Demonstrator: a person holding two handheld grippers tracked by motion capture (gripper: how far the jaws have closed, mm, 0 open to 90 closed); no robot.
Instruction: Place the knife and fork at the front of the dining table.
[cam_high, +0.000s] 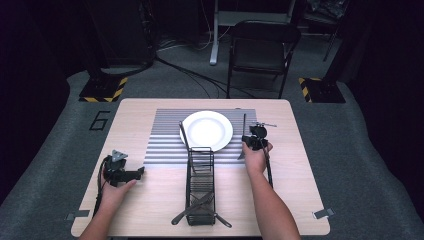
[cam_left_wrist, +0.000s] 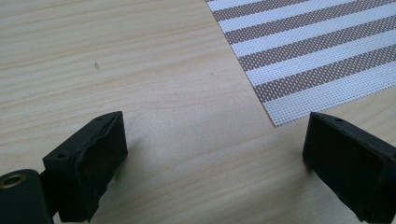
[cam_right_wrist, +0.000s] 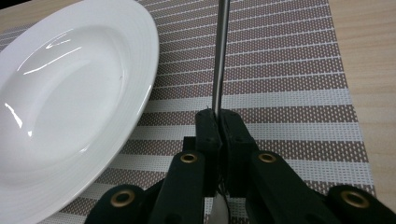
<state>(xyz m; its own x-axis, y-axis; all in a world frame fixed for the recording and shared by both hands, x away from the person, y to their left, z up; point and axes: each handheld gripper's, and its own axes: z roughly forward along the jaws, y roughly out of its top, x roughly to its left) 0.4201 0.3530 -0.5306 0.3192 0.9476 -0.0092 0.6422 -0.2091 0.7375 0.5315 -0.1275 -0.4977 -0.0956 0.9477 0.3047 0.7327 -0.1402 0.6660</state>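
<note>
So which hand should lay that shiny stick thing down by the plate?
The right. Its tongs are already shut on the utensil, just right of the plate. The left tongs sit open over bare table.

a slim metal utensil (cam_right_wrist: 221, 56) lies lengthwise just right of the white plate (cam_right_wrist: 70, 102). it rests on the striped mat (handle pinched by closed jaws).

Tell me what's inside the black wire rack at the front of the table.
In the black wire rack, dark utensils lie crossed at its near end, handles poking out past the sides. The wires hide which kinds they are and whether anything lies beneath.
</note>
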